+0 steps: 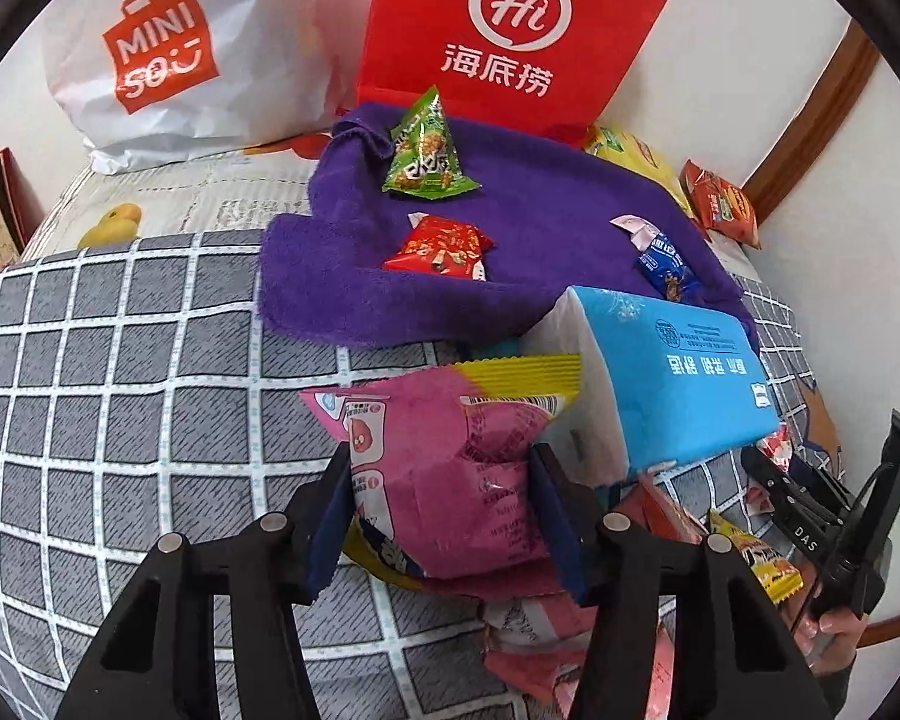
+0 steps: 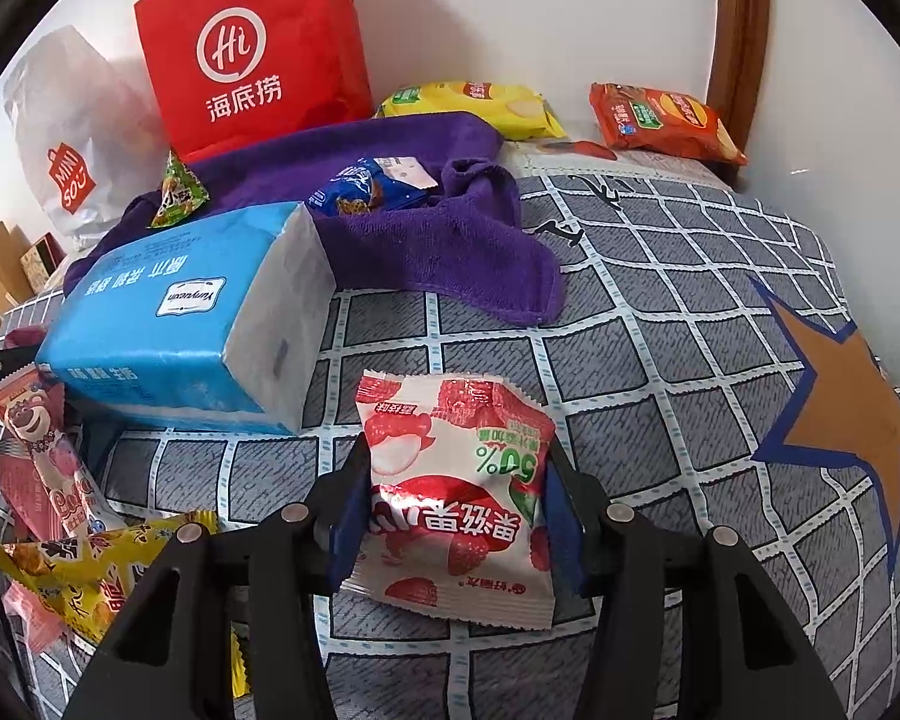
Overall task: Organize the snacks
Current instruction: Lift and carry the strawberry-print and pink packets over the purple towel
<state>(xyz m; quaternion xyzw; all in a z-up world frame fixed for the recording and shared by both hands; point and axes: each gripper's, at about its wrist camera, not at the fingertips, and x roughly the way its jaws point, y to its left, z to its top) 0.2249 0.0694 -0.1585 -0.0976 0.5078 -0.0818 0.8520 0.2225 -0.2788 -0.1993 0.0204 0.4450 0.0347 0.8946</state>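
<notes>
My left gripper [image 1: 441,480] is shut on a pink snack packet [image 1: 450,468] with a yellow top edge, held above the checked bed cover. My right gripper [image 2: 456,498] is shut on a white and red strawberry snack packet [image 2: 459,492], also just above the cover. A purple towel [image 1: 540,240] lies ahead; on it sit a green triangular packet [image 1: 426,150], a red packet [image 1: 441,249] and a blue packet [image 1: 666,261]. The towel [image 2: 390,204] and the blue packet [image 2: 360,189] also show in the right wrist view.
A blue tissue pack [image 2: 186,312] lies between the grippers and the towel. A red paper bag [image 2: 252,48] and a white Miniso bag [image 1: 168,48] stand at the wall. Yellow [image 2: 480,105] and orange [image 2: 660,120] chip bags lie far right. Several loose packets [image 2: 72,564] lie left.
</notes>
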